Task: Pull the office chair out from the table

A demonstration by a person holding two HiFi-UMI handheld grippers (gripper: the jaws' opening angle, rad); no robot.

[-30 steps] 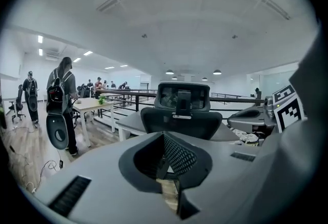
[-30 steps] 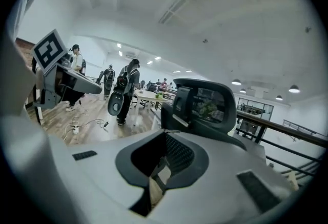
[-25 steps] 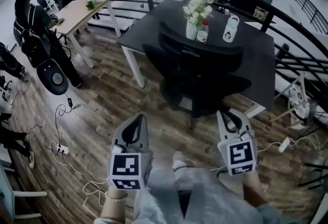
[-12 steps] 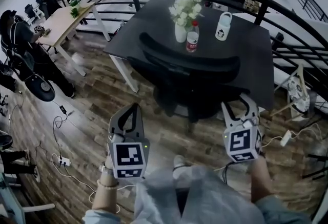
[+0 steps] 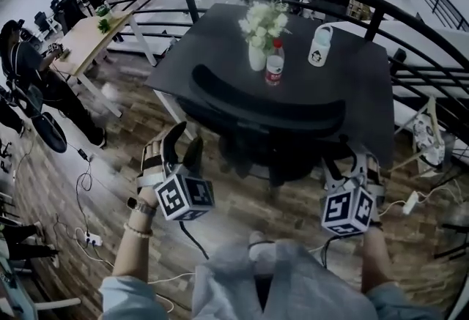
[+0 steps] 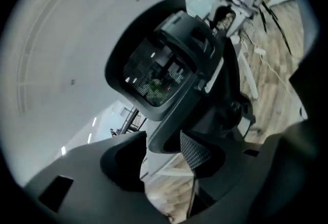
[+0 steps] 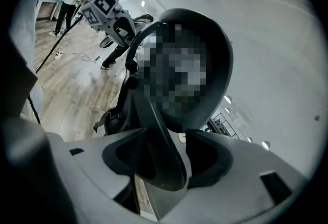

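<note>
Black mesh and plastic, the office chair [image 5: 271, 110] sits tucked against the near edge of the dark table [image 5: 205, 47], with its backrest running crosswise in front of the person. At its left end the left gripper [image 5: 183, 149], rolled onto its side, has just been opening its jaws. The chair's edge stands in the gap, unclamped. At the right end the right gripper [image 5: 352, 165] has just been opening too, with its jaws wide astride the backrest rim [image 7: 164, 161]. Both look equally near. The pull, I'd judge, runs straight back toward the person.
</note>
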